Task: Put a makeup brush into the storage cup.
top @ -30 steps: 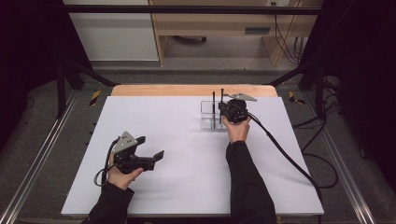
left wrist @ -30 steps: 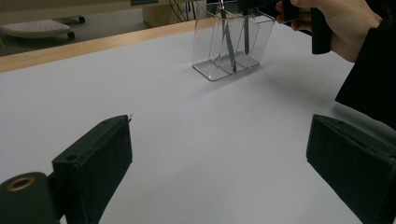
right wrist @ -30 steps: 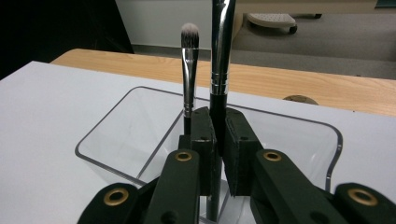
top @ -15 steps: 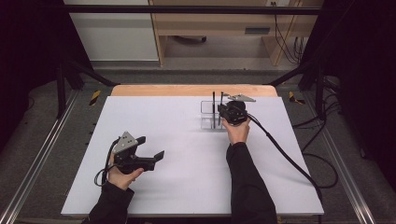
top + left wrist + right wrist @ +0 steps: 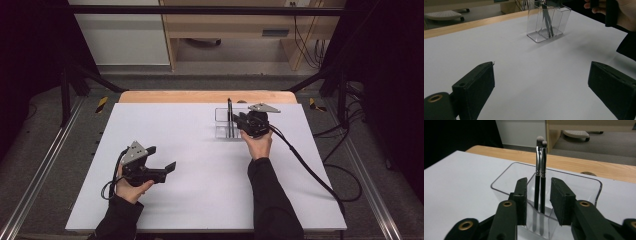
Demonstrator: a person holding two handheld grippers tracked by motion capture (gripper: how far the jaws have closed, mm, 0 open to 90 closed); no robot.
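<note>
The right gripper's (image 5: 538,203) fingers have just been opening and stand clear of two brushes (image 5: 540,177) standing in the clear organizer (image 5: 574,182) on the bench (image 5: 165,125), so placing looks done; the left gripper (image 5: 541,95) gapes empty.

Two upright brushes (image 5: 540,172) in a clear holder (image 5: 584,182), between just-parted right tongs (image 5: 538,203), untouched.

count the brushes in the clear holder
2. Both brushes stand upright side by side in the holder, in its middle slot, bristles up, between the right tongs, whose pads don't touch them. None seems hidden.
</note>
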